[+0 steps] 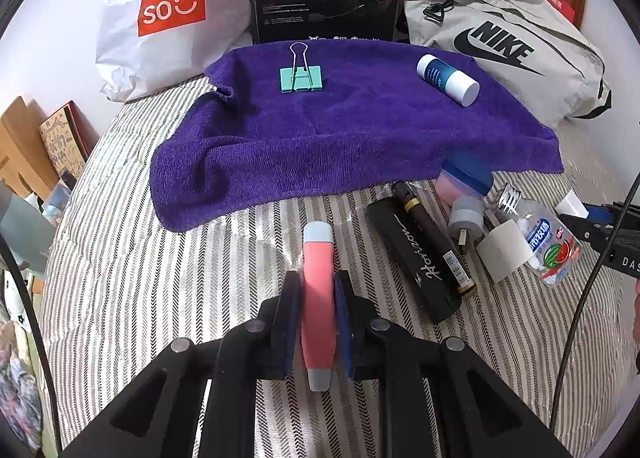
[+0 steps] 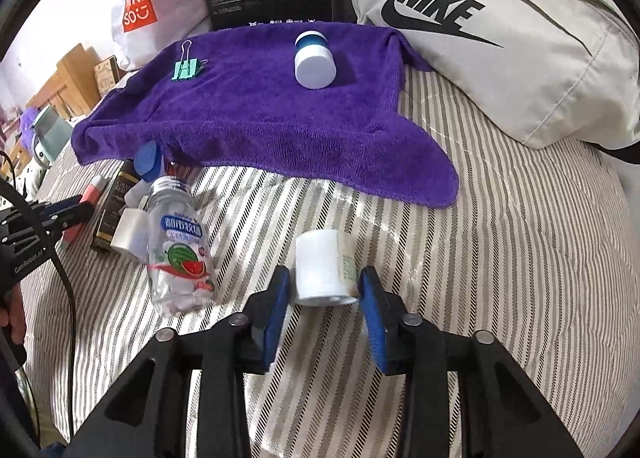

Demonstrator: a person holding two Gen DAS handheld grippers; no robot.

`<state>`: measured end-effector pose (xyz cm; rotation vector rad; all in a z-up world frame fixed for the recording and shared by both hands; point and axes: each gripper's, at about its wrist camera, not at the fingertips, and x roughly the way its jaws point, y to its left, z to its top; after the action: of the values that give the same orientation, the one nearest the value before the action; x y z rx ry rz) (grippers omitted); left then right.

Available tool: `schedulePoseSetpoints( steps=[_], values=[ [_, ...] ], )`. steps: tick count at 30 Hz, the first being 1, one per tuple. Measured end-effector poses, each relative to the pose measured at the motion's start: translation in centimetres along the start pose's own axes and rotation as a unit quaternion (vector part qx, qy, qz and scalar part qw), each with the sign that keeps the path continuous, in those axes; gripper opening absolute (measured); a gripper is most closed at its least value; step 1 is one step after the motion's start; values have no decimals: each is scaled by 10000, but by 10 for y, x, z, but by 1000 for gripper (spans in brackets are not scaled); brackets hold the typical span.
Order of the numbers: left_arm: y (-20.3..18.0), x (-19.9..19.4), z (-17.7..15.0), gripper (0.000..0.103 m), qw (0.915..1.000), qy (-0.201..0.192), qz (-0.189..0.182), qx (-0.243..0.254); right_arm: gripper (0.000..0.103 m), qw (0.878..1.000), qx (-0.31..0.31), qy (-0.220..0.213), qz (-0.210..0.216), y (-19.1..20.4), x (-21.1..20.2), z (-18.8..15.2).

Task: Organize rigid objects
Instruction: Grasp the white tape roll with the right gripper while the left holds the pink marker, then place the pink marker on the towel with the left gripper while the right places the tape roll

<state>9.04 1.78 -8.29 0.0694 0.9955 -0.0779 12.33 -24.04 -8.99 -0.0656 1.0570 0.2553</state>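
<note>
My left gripper (image 1: pixel 318 318) clamped the pink tube (image 1: pixel 317 298) just short of the purple towel (image 1: pixel 340 138). My right gripper (image 2: pixel 324 306) stood apart around a white roll (image 2: pixel 324 270); whether the pads touched it, I couldn't tell. Its label was unreadable.

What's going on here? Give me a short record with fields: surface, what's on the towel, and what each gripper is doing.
surface: striped bedcover
on purple towel: green binder clip, blue-and-white bottle
left gripper: shut on pink tube
right gripper: open, white jar between its fingers, a gap showing on each side
waiting nearby: watermelon-label bottle, black box
</note>
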Motion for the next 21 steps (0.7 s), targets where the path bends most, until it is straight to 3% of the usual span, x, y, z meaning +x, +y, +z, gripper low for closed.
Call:
schedulePoseSetpoints(
  steps=[5,7,11,21],
  values=[
    [-1,-1,-2,16,10000,-92,-23,-20,39,9997,-107,-97,-196,6,3,1],
    [3,-2,-4,16,9999,-100,-130,-14,30,9997,-72,-111,-197,4,1,0],
    [13,-4,-5,16,9989,-45,-437,-159,30,9999,82,-83,15,-2,-5,-2],
    [18,-19,6,16,9983,-157,-514,-234,30,9995,97,-213,201,-8,-24,10]
  ],
)
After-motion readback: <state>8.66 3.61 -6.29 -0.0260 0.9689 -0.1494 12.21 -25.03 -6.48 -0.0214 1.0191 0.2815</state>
